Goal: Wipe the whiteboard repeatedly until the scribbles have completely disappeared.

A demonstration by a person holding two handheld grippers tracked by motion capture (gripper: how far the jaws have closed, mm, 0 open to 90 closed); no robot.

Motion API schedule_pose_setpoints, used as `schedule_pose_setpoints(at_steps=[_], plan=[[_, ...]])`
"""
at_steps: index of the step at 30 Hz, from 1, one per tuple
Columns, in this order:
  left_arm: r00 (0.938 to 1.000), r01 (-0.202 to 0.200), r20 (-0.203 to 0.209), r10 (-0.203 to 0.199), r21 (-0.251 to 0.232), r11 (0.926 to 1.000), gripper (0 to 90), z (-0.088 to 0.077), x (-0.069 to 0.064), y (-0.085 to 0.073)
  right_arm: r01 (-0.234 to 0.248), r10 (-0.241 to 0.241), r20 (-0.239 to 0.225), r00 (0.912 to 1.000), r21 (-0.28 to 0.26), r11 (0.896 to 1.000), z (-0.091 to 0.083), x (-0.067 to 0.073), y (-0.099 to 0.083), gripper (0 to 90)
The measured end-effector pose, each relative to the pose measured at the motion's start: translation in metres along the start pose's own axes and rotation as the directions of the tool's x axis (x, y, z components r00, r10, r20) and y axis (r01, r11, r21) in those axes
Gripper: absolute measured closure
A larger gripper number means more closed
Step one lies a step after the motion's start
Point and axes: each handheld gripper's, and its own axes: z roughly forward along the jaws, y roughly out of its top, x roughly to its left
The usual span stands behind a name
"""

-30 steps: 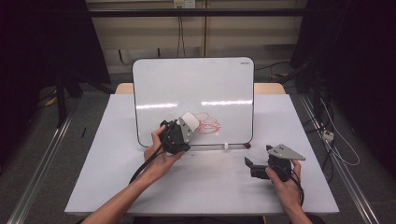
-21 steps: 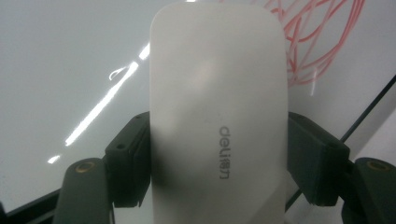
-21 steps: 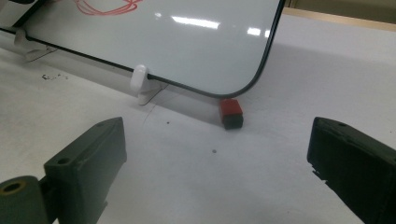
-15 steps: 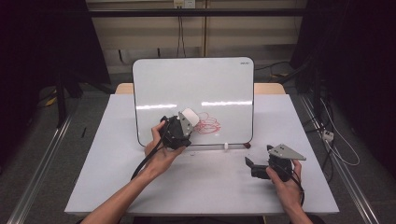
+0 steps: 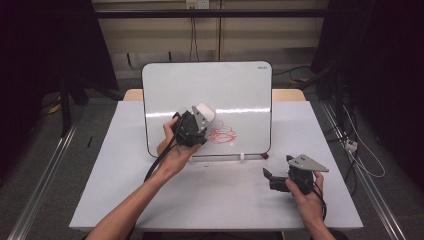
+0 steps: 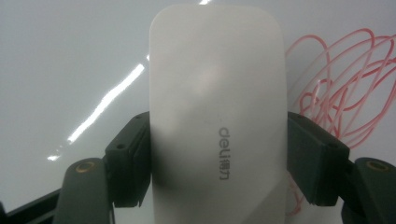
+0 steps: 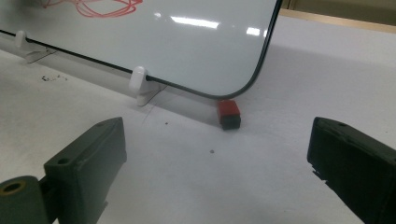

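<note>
A pale grey bench stands in a dim room, with dark curtains at both sides, a beige wall at the far end and metal rails on the floor along each side. Cables hang down the far wall. A whiteboard with a thin black rim and rounded corners stands propped near the far middle of the bench, on small white clips. A red scribble of looping lines marks its lower middle. A small red and black block lies on the bench at the board's lower right corner.

The left tongs clamp a white eraser, oblong with rounded ends and a grey printed logo, held against the board just left of the scribble. The right tongs stand wide with nothing between them, low over the near right of the bench.
</note>
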Motion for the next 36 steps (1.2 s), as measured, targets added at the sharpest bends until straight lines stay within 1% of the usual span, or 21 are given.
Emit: schedule_pose_setpoints(at_steps=[2,3,7,8,10,11,13,14,17,19,20,21,23,25,26,27,28,29,31,34,36], plan=[[1.0,0.0,-0.007,0.0,-0.011,0.9999,30.6,0.0,-0.001,-0.001,-0.001,0.001,0.0,1.0,-0.001,1.0,0.0,0.0,0.0,4.6],[0.9999,-0.01,-0.008,0.01,-0.008,0.9999,30.6,0.0,-0.003,-0.001,-0.003,0.003,0.002,1.0,0.0,1.0,-0.001,0.0,0.0,4.6],[0.9998,-0.018,-0.003,0.018,-0.023,0.9996,30.6,0.001,-0.009,-0.005,-0.002,0.002,0.001,1.0,0.0,1.0,-0.001,0.001,0.0,4.6],[0.9999,-0.014,0.0,0.014,-0.019,0.9997,30.6,0.001,-0.011,-0.006,-0.001,0.001,-0.001,1.0,-0.002,1.0,-0.001,0.001,0.0,4.6],[0.9994,-0.033,0.009,0.033,-0.02,0.9993,30.5,0.001,-0.016,-0.008,-0.003,0.003,0.0,1.0,-0.001,1.0,-0.001,0.001,0.0,4.6],[0.9994,-0.033,0.008,0.033,-0.026,0.9991,30.5,0.002,-0.019,-0.01,-0.009,0.009,-0.006,0.9999,-0.003,1.0,-0.001,0.0,0.0,4.6],[0.9986,-0.048,0.023,0.048,-0.023,0.9986,30.4,0.002,-0.025,-0.013,-0.008,0.008,-0.004,1.0,-0.002,1.0,-0.001,0.0,0.0,4.6],[0.9984,-0.054,0.017,0.054,-0.023,0.9983,30.4,0.002,-0.027,-0.014,-0.007,0.007,-0.004,1.0,-0.001,1.0,-0.001,0.0,0.0,4.6],[0.9988,-0.046,0.015,0.046,-0.024,0.9987,30.4,0.002,-0.03,-0.016,-0.006,0.006,-0.004,1.0,-0.001,1.0,-0.001,0.001,0.0,4.6],[0.9987,-0.044,0.026,0.044,-0.017,0.9989,30.3,0.002,-0.03,-0.016,-0.002,0.002,-0.008,1.0,0.003,1.0,0.0,0.002,0.0,4.6],[0.9988,-0.042,0.025,0.043,-0.024,0.9988,30.3,0.003,-0.032,-0.017,-0.002,0.002,-0.008,1.0,0.003,1.0,0.0,0.002,0.0,4.6],[0.9984,-0.046,0.033,0.046,-0.015,0.9988,30.3,0.002,-0.033,-0.017,0.0,0.0,-0.01,1.0,0.004,1.0,0.001,0.003,0.0,4.6],[0.9985,-0.049,0.023,0.049,-0.018,0.9986,30.3,0.002,-0.036,-0.018,0.003,-0.003,-0.01,0.9999,0.004,1.0,0.001,0.003,0.0,4.6],[0.9989,-0.037,0.029,0.038,-0.018,0.9992,30.2,0.003,-0.038,-0.019,0.003,-0.003,-0.009,1.0,0.002,1.0,0.0,0.003,0.001,4.6],[0.9991,-0.035,0.023,0.035,-0.021,0.9992,30.2,0.003,-0.04,-0.02,0.003,-0.003,-0.009,1.0,0.002,1.0,0.0,0.003,0.001,4.6],[0.9989,-0.034,0.031,0.035,-0.018,0.9992,30.2,0.003,-0.041,-0.02,0.003,-0.003,-0.009,1.0,0.001,1.0,0.0,0.003,0.0,4.6],[0.9982,-0.047,0.037,0.047,-0.014,0.9988,30.2,0.003,-0.042,-0.021,0.002,-0.002,-0.009,1.0,0.002,1.0,0.0,0.003,0.0,4.6],[0.9986,-0.039,0.035,0.039,-0.023,0.999,30.2,0.003,-0.045,-0.023,0.002,-0.002,-0.009,1.0,0.002,1.0,0.0,0.003,0.0,4.6],[0.9974,-0.061,0.037,0.062,-0.016,0.998,30.1,0.003,-0.051,-0.024,0.003,-0.003,-0.011,0.9999,0.005,1.0,0.001,0.003,0.0,4.6],[0.9974,-0.048,0.052,0.049,-0.022,0.9986,30.2,0.004,-0.049,-0.024,0.008,-0.008,-0.014,0.9999,0.007,1.0,0.002,0.004,0.0,4.6],[0.9968,-0.056,0.055,0.057,-0.024,0.9981,30.2,0.004,-0.049,-0.024,0.009,-0.009,-0.016,0.9998,0.006,1.0,0.002,0.004,0.0,4.6]])
